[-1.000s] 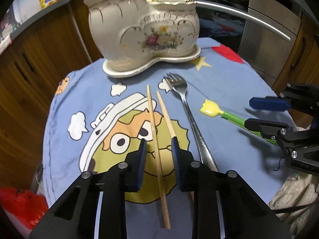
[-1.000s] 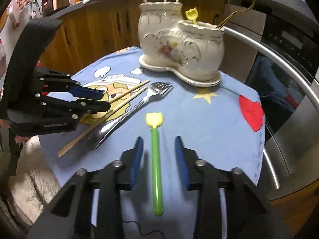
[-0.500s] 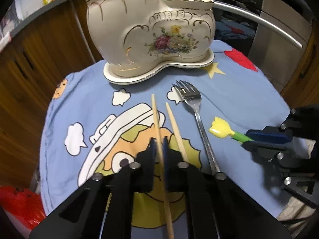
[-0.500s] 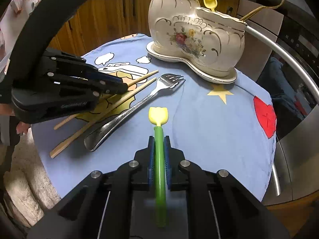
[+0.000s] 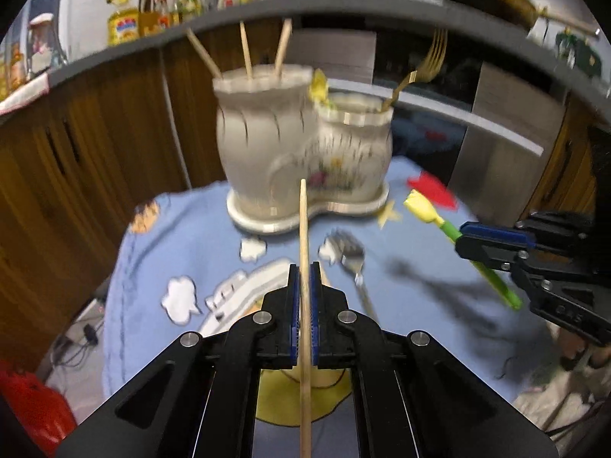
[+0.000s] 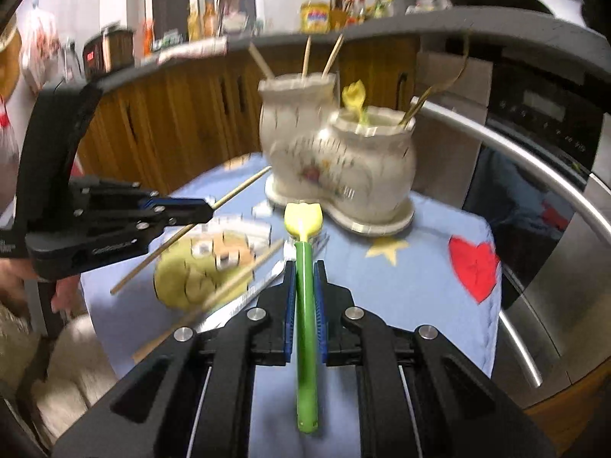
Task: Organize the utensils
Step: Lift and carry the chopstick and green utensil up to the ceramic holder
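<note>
**Two utensils lifted, holder dead ahead**

Kitchen cabinets and a crowded counter run behind the small round table (image 5: 152,252), which wears a blue cartoon cloth. On its far side stands the ceramic holder (image 5: 305,160), my landmark for everything.

My left gripper (image 5: 304,305) is clamped tight on a wooden chopstick (image 5: 303,236); its long axis runs straight along my fingers, the tip aimed at the holder's taller compartment, where three chopsticks already stand. My right gripper (image 6: 304,305) is closed on the green-handled utensil (image 6: 305,286), whose yellow tulip end points at the holder's lower compartment (a matching yellow-headed one sits there already).

Both pieces look clear of the cloth. On the near side of the holder a second chopstick (image 6: 236,282) and a steel fork (image 5: 353,267) lie flat.

I judge the coming move turns on tipping each piece from pointing at the holder to standing above its own opening; each gripper seems about equally near.
</note>
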Tool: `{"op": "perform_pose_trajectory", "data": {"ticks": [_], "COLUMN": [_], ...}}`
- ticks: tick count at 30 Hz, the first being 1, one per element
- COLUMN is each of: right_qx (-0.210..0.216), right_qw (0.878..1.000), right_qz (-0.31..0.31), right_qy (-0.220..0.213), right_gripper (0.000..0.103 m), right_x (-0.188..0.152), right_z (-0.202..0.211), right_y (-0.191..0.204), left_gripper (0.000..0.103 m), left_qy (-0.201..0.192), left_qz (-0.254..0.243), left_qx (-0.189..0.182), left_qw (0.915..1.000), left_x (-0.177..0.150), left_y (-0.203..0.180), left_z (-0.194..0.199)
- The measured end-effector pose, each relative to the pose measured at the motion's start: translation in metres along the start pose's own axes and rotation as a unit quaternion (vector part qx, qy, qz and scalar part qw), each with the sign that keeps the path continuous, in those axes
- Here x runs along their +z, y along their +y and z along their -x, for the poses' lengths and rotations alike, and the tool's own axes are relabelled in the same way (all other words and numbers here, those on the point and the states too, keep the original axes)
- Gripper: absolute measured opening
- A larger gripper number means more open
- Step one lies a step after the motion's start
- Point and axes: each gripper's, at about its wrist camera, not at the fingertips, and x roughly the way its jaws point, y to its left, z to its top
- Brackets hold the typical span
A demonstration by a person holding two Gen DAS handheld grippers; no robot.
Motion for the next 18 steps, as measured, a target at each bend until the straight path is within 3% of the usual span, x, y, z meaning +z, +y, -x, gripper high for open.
{"op": "perform_pose_trajectory", "data": {"ticks": [5, 11, 15, 18], "right_qx": [0.002, 0.015, 0.05, 0.068], "right_qw": [0.999, 0.993, 0.983, 0.974], "right_qz": [-0.011, -0.04, -0.086, -0.122], "right_qy": [-0.052, -0.114, -0.152, -0.178], "right_gripper": [0.009, 0.009, 0.009, 0.009], "right_x": [0.022, 0.073, 0.109, 0.128], "right_z": [0.005, 0.002, -0.009, -0.02], "right_y": [-0.008, -0.026, -0.044, -0.057], "left_gripper": [0.005, 0.005, 0.005, 0.005], "left_qy": [-0.062, -0.125, -0.181, -0.223], "left_qz": [0.011, 0.021, 0.044, 0.087], "left_qx": [-0.013, -0.01, -0.005, -0.001], "left_qw": [0.9979, 0.9919, 0.9825, 0.9708], "left_x": [0.018, 0.06, 0.095, 0.122], "left_y": [0.003, 0.006, 0.018, 0.032], "left_z": [0.02, 0.027, 0.029, 0.028]}}
